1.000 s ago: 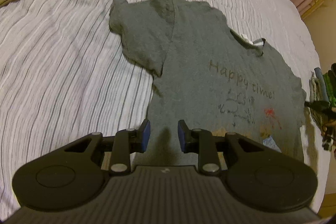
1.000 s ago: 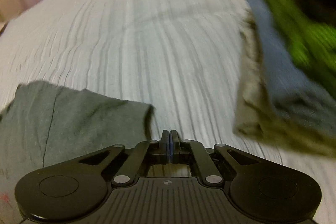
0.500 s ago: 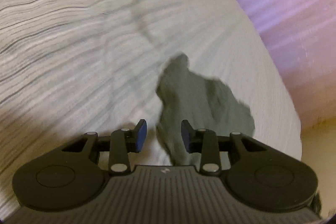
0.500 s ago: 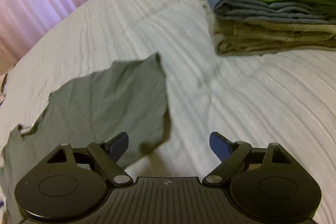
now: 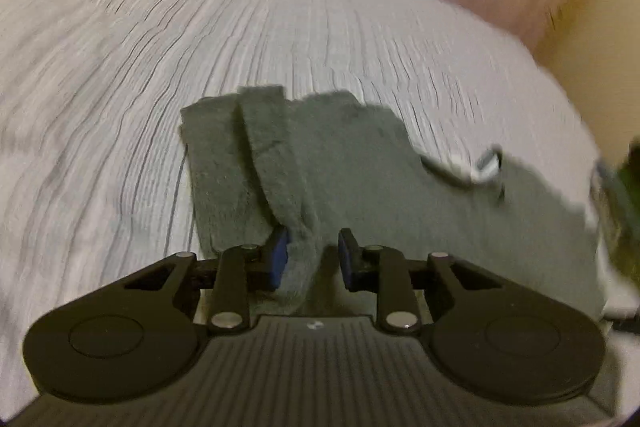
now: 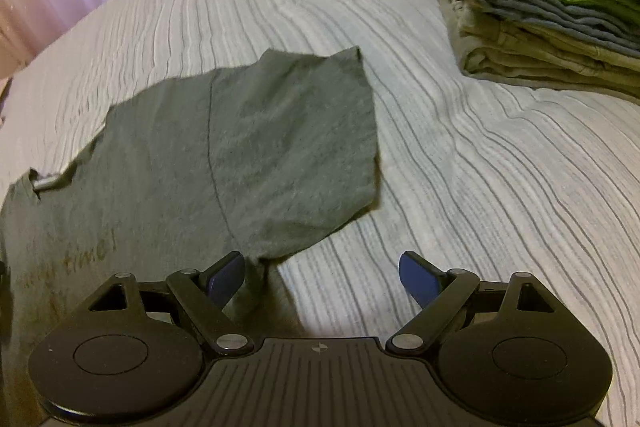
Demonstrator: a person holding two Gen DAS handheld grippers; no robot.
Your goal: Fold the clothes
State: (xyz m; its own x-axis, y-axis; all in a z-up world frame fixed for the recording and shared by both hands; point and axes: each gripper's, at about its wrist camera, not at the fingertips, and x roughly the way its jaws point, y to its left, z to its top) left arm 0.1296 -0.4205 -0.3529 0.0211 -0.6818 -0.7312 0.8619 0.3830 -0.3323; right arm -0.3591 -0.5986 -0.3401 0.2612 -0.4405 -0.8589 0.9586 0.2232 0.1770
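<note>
Grey t-shirt (image 6: 248, 147) sleeve fold between parted left hand-held gripper (image 5: 312, 259) fingers

The grey T-shirt (image 6: 256, 147) ahead of the right gripper's (image 6: 322, 277) spread fingers is soft, matt jersey cloth with a faintly fuzzy nap. The bedspread (image 6: 480, 187) beneath it is ribbed, crinkled woven cloth. Both grippers are matt black plastic with dull metal pivot pins and blue rubbery pads (image 5: 279, 259); the left gripper's (image 5: 312, 257) pads flank a fold of the cloth.

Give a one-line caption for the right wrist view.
Right gripper open over grey T-shirt sleeve; folded stack beyond.
</note>
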